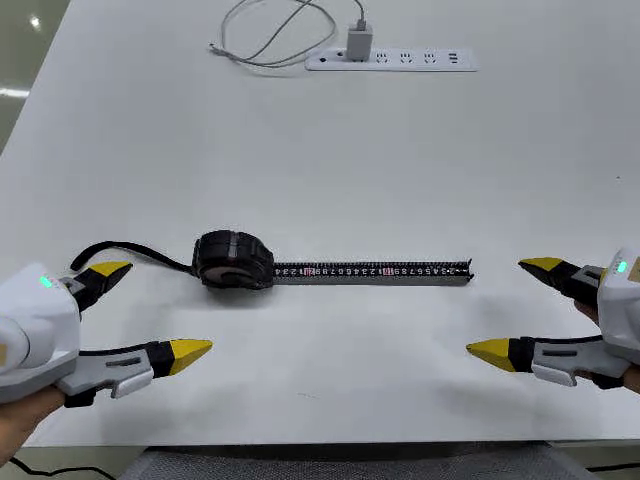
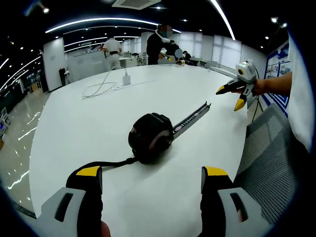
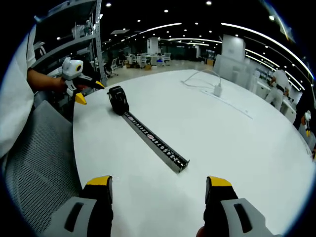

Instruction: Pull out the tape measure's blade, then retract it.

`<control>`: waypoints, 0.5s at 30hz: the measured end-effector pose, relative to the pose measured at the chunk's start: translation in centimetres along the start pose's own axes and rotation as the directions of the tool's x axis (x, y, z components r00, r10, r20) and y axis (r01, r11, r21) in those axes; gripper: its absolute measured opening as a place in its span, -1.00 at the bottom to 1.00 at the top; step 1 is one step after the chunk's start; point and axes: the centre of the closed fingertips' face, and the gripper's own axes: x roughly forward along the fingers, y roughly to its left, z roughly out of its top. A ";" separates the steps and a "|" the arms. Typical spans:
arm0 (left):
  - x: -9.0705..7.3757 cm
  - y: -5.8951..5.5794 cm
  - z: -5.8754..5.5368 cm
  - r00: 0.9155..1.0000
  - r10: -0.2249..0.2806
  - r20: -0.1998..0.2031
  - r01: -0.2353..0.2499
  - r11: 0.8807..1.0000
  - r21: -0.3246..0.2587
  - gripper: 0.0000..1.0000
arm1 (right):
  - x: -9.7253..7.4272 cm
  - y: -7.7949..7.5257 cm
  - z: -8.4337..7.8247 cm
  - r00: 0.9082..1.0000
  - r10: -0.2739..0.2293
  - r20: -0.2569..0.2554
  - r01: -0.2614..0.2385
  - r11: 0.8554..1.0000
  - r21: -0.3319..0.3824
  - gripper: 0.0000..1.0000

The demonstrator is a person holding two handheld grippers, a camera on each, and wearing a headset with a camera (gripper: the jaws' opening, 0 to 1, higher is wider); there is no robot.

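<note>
A black tape measure (image 1: 233,261) lies on the white table (image 1: 330,150), its dark blade (image 1: 372,271) drawn out to the right and ending in a hook (image 1: 467,270). A black wrist strap (image 1: 130,250) trails left from the case. My left gripper (image 1: 160,310) stands open just left of the case (image 2: 150,137), holding nothing. My right gripper (image 1: 515,308) is open to the right of the blade's hook (image 3: 181,165), a short gap away. The blade (image 3: 153,140) runs from the case (image 3: 117,99) toward the right gripper view.
A white power strip (image 1: 392,60) with a charger and a looped white cable (image 1: 270,35) lies at the table's far side. A grey chair back (image 1: 340,465) sits at the near edge. People stand at distant benches (image 2: 163,42).
</note>
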 end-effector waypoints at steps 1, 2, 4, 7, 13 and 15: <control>-0.1 -0.1 -0.1 1.000 0.004 0.003 -0.004 1.000 0.000 0.61 | -0.1 0.1 -0.1 1.000 0.000 -0.001 0.000 1.000 0.003 0.52; -0.3 -0.1 -0.3 1.000 0.010 0.000 -0.010 1.000 -0.003 0.64 | -0.2 0.2 -0.3 1.000 -0.002 -0.002 0.002 1.000 0.005 0.52; -0.6 -0.2 -0.6 1.000 0.015 0.001 -0.015 1.000 -0.010 0.67 | -0.4 0.4 -0.5 1.000 -0.003 -0.001 0.003 1.000 0.010 0.55; -1.0 -0.5 -1.0 1.000 0.015 0.000 -0.015 1.000 -0.018 0.68 | -0.7 0.7 -0.9 1.000 -0.004 0.000 0.004 1.000 0.021 0.59; -1.5 -1.1 -1.6 1.000 0.011 -0.004 -0.011 1.000 -0.028 0.76 | -1.3 1.2 -1.6 1.000 -0.007 -0.012 0.007 1.000 0.022 0.65; -1.7 -1.3 -2.0 1.000 0.004 -0.011 -0.004 0.999 -0.032 0.78 | -1.5 1.4 -1.7 1.000 -0.006 -0.004 0.006 1.000 0.028 0.67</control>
